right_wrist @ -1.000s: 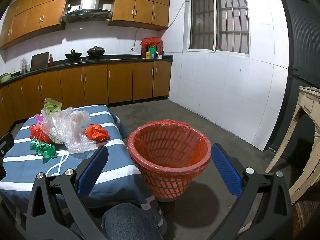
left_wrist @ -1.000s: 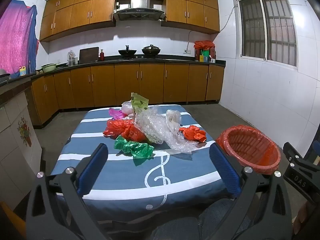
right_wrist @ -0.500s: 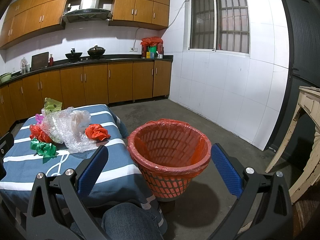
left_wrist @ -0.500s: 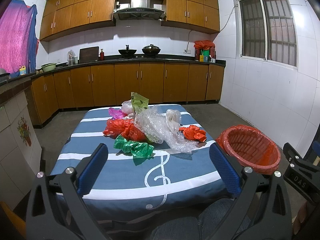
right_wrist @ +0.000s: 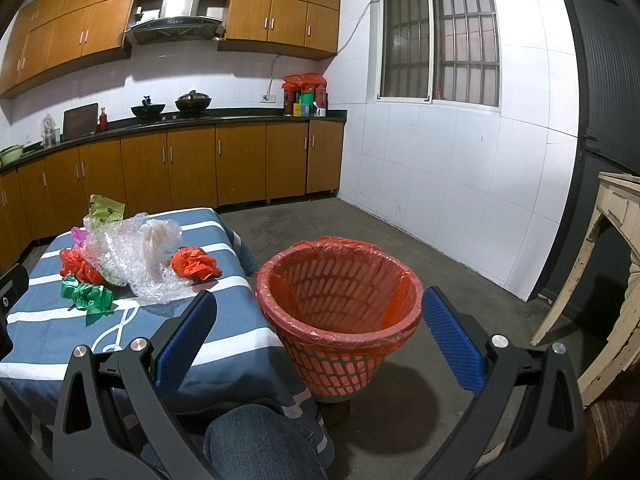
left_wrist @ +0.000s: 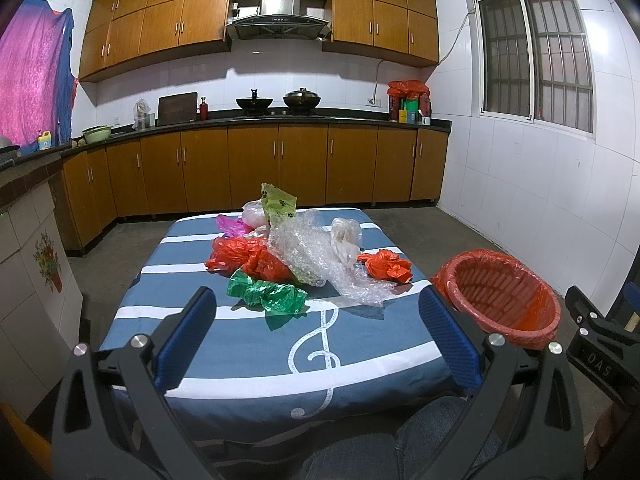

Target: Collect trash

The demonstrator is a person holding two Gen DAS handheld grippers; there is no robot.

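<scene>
- Crinkled green foil wrapper (left_wrist: 266, 294) and the other trash on our striped desk (left_wrist: 256, 344) lie exactly as a second ago.
- Both hand-held grippers, left (left_wrist: 318, 338) and right (right_wrist: 320, 340), remain wide and empty; we judge collecting unstarted, the red-lined mesh basket (right_wrist: 340, 308) empty.

- Wooden wall cabinets (left_wrist: 256, 12) run above a white tiled wall, with a steel range hood (left_wrist: 279, 14) set between them.
- Two dark woks (left_wrist: 279, 100) sit side by side on the black countertop (left_wrist: 344, 121).
- A red bottle (left_wrist: 203, 109) stands just beside a dark board (left_wrist: 177, 108).
- A barred window (right_wrist: 440, 38) is set in the white wall.
- A pink and blue cloth (left_wrist: 34, 80) hangs at far left.
- A worn cream table (right_wrist: 612, 248) stands at right.
</scene>
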